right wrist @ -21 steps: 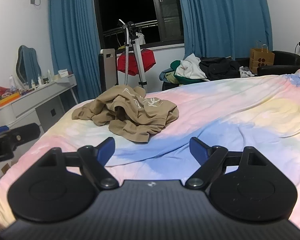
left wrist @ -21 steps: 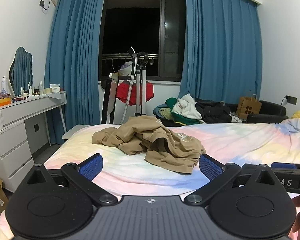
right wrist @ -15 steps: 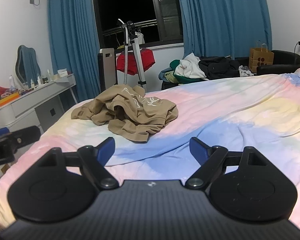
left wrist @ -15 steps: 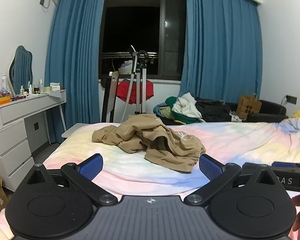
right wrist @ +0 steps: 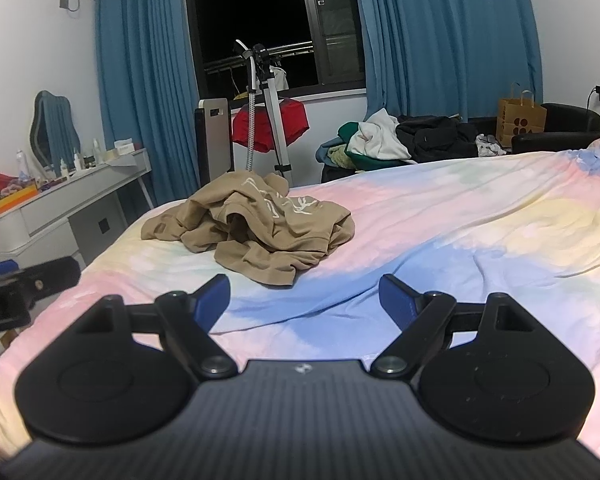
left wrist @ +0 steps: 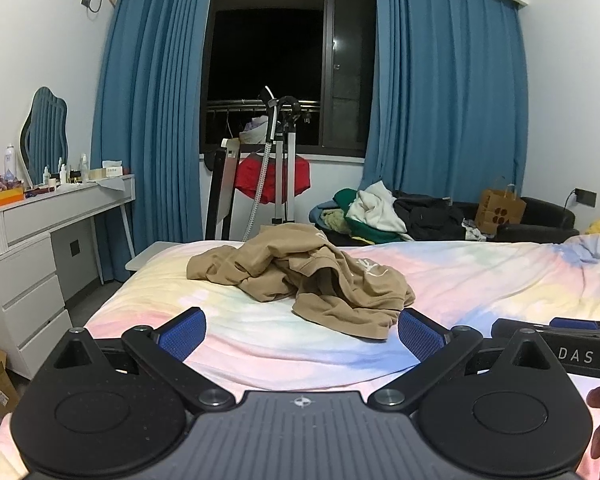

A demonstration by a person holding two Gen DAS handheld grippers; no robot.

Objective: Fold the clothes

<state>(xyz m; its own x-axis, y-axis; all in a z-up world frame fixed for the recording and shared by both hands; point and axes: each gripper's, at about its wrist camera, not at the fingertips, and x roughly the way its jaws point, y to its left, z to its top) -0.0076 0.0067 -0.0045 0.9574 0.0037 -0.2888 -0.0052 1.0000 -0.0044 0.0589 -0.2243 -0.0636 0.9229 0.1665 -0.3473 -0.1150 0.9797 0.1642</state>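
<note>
Blue curtains (left wrist: 152,120) flanking a dark window (left wrist: 284,60), white dresser (left wrist: 28,248) at left.

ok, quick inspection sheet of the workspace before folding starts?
Surface: bed with pastel sheet, wrinkled.
Job's things: tan sweatshirt crumpled in a heap on the bed, unfolded.
Clutter: clothes pile and paper bag beyond the bed.
Grippers: left gripper open, empty; right gripper open, empty; both short of the sweatshirt.
Cables: wall plug lead.
Surroundings: blue curtains, dark window, white dresser.

light: even indoor, dim-cool | focus: sharp | edges: fisheye-bent, vignetted
</note>
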